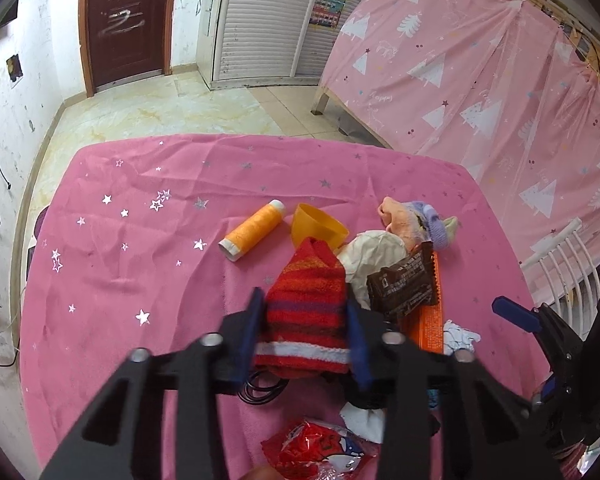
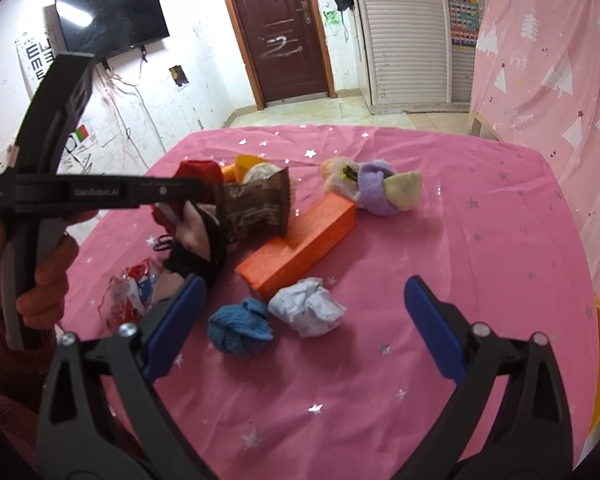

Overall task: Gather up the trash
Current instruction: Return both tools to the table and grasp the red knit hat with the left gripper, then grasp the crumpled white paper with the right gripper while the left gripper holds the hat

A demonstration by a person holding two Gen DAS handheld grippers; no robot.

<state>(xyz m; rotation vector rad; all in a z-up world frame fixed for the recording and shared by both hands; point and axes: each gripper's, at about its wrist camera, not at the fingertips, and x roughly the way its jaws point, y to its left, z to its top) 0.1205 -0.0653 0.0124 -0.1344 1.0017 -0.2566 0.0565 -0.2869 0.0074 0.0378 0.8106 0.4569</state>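
Hovering above the pink worktop (image 2: 380,380), the right gripper (image 2: 304,340) holds its fingers wide apart over the crumpled white paper (image 2: 308,306), seemingly lining up on trash, while the left gripper (image 1: 306,328) is clamped on a red striped sock (image 1: 306,300).

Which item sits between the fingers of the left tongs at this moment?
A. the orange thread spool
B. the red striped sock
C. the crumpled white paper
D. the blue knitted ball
B: in the left wrist view the left tongs have their blue fingers closed against both sides of the red striped sock.
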